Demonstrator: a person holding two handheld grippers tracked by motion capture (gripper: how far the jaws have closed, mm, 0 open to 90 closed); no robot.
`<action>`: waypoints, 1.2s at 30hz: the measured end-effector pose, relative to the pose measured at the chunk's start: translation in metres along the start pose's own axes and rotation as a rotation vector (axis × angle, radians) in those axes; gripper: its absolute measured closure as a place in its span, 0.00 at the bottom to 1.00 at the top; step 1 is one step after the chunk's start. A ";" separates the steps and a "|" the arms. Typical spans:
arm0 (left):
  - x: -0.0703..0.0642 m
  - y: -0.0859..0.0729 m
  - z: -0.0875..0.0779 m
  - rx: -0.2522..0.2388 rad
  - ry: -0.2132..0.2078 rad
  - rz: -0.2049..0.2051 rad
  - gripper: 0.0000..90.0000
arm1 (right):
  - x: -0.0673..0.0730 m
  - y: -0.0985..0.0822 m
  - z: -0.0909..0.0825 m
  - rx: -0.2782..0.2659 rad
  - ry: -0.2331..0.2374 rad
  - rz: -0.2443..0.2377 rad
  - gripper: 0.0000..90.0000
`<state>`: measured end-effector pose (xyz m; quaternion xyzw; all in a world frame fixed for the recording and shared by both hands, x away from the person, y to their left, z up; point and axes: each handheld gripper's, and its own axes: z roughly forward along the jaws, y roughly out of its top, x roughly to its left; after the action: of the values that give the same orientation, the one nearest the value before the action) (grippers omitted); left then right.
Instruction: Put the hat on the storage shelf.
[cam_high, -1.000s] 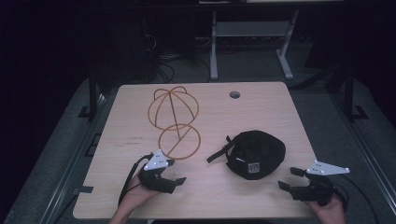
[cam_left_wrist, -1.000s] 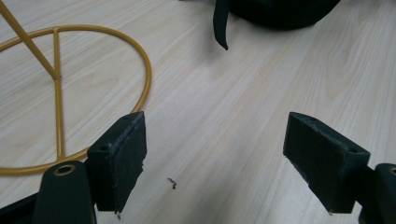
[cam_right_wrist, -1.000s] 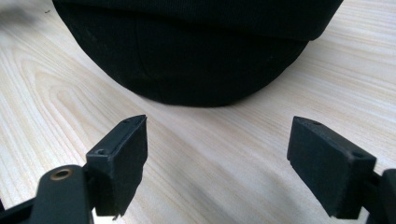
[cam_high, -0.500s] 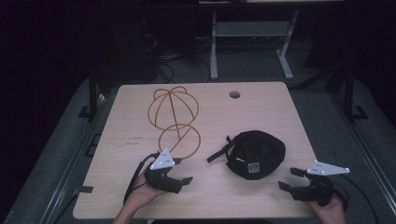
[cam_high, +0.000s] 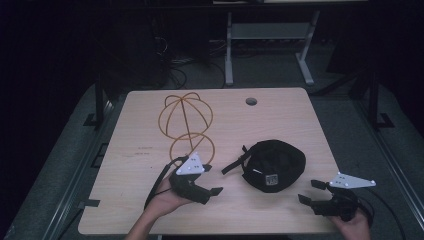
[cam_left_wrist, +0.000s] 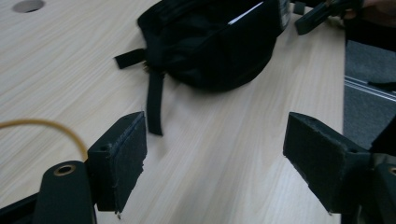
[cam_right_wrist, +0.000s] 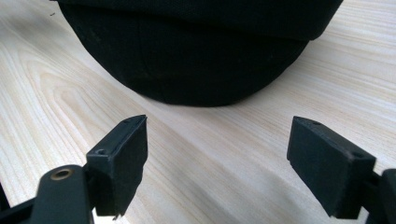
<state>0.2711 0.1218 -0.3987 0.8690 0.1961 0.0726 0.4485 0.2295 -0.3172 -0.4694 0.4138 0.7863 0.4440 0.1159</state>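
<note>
The black cap (cam_high: 274, 165) lies on the tabletop (cam_high: 150, 130) at lower right of centre, between both spread, empty hand-held grippers; the right hand-held gripper (cam_high: 309, 192) is nearer, the left hand-held gripper (cam_high: 212, 179) faces its strap (cam_left_wrist: 154, 100).

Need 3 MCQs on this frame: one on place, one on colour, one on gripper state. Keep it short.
1. Where does the black cap lie?
A. on the table, between the two grippers
B. on the wire stand
C. on the floor

2. What colour is the wire stand?
A. blue
B. orange-gold
C. white

3. How do the jaws of the left gripper and right gripper stand?
A. both shut on the cap
B. left shut, right open
C. both open, holding nothing

Answers:
1. A, the high view shows the cap flat on the wood with a gripper on either side.
2. B, its wire hoops are orange-gold.
3. C, each gripper view shows a wide gap with bare table between the jaws.
</note>
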 end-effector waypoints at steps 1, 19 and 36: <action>-0.001 0.003 0.001 0.006 -0.005 0.006 0.24 | 0.000 0.000 0.000 0.000 0.000 0.000 0.22; -0.011 0.055 0.038 0.019 -0.075 0.060 0.23 | 0.001 0.001 -0.001 -0.010 0.017 -0.004 0.23; -0.019 0.086 0.074 0.082 -0.127 0.135 0.24 | 0.001 0.001 -0.001 -0.015 0.017 -0.008 0.23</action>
<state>0.2999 0.0132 -0.3717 0.9007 0.1109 0.0396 0.4182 0.2296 -0.3168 -0.4678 0.4061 0.7856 0.4527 0.1139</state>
